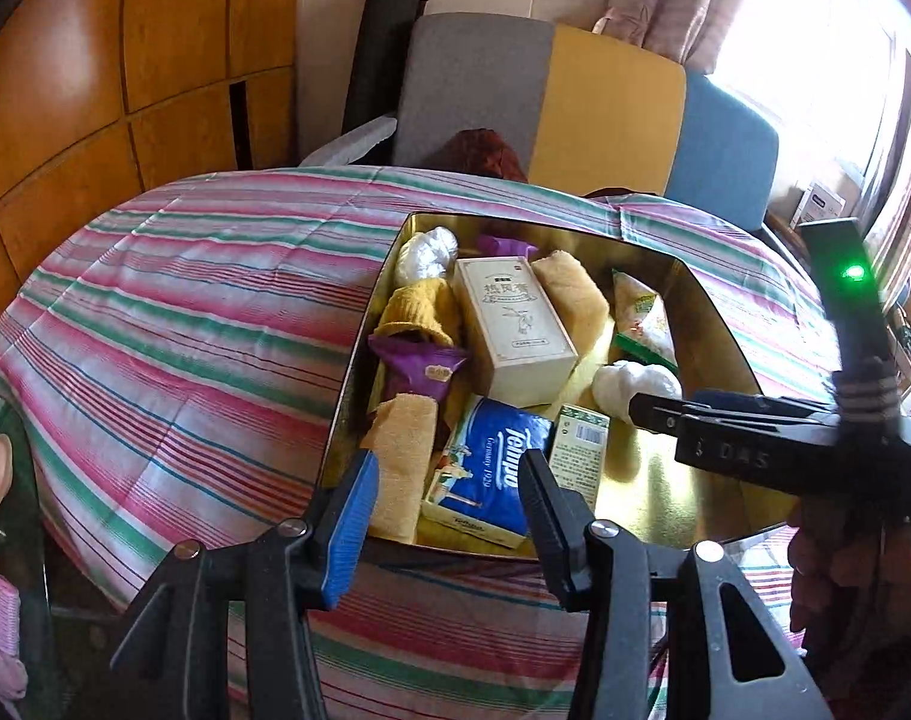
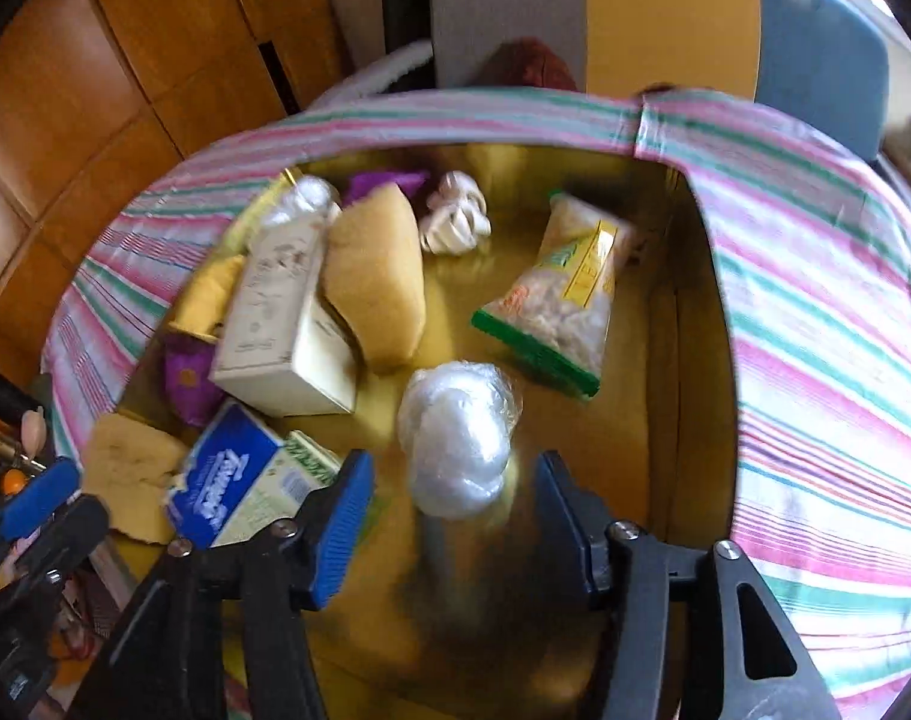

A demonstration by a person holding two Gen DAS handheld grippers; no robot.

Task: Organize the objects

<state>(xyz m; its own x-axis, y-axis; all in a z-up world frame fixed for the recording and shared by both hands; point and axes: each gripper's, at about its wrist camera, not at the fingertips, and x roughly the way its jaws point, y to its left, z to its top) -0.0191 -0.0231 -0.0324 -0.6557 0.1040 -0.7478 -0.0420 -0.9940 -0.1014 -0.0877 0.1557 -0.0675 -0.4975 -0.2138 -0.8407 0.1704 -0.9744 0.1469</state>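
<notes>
Several small goods lie in a gold tray (image 1: 665,480) on the striped cloth (image 1: 185,330): a cream box (image 1: 512,330) leaning on a yellow sponge (image 2: 377,276), a blue Tempo tissue pack (image 1: 491,474), a snack bag (image 2: 566,294) and a white plastic-wrapped ball (image 2: 458,438) on the bare gold floor. The right gripper (image 2: 455,516) hangs just above that ball, jaws spread wide and holding nothing. The left gripper (image 1: 449,510), equally released and empty, sits at the tray's near edge over the tissue pack.
</notes>
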